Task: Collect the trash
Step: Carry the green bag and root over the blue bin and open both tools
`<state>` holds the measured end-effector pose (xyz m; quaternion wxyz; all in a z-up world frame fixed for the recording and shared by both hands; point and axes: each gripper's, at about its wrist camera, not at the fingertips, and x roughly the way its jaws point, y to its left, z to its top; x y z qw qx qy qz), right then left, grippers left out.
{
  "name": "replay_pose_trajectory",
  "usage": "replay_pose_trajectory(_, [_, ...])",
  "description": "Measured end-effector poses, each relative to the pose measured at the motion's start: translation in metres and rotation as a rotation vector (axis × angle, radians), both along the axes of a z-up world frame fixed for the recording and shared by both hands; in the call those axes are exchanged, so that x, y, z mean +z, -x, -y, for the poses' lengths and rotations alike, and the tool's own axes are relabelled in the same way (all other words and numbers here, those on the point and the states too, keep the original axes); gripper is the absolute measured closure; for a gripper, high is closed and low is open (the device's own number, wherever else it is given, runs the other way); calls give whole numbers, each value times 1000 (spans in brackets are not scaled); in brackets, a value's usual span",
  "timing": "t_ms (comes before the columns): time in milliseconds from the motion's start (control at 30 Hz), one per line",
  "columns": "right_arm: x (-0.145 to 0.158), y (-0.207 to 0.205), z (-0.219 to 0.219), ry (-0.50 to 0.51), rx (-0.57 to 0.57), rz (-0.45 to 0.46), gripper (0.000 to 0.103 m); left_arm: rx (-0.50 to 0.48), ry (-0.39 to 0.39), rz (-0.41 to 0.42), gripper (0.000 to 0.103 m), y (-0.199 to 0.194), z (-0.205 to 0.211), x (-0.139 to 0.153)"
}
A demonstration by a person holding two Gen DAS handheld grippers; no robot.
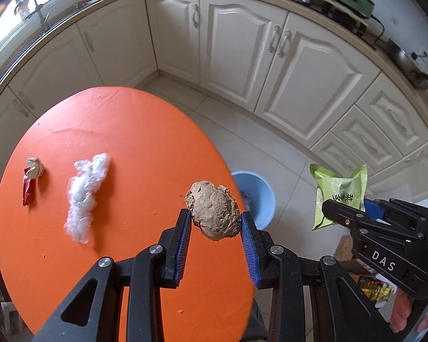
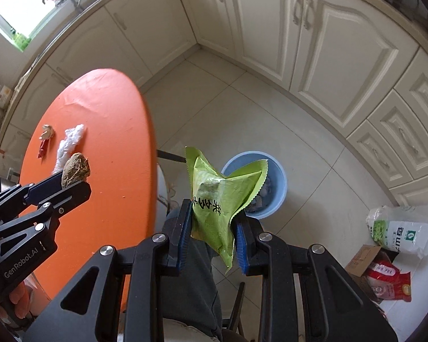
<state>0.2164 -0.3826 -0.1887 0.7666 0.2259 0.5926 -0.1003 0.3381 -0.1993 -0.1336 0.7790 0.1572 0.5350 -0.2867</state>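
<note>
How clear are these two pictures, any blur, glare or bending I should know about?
Left wrist view: the brown crumpled wad is sharp, the orange table edge smears beside the blue bin, cabinets bow from the fisheye. Right wrist view: the green snack packet is crisp, the window blown out.

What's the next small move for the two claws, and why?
Probably carry both on to the bin and release. The right claw grips the green bag near it; the left claw holds the brown wad at the table edge.
</note>
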Motion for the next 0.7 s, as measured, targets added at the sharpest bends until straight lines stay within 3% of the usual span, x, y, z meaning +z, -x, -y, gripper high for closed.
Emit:
replay_pose_trajectory(400, [-30, 55, 87, -36, -199, -46, 76, -138, -48, 2, 71, -3, 108, -32])
replay_pose_trajectory(467, [-37, 63, 97, -52, -222, -57, 76, -142, -60, 11, 68, -4, 119, -36])
replay_pose_trajectory(533, [-42, 69, 104, -56, -239, -70, 76, -144, -59, 12, 56, -4, 128, -39])
replay_pose_trajectory(700, [-55, 76, 116, -74, -266, -93, 76, -139, -73, 23, 54, -4, 141, -51])
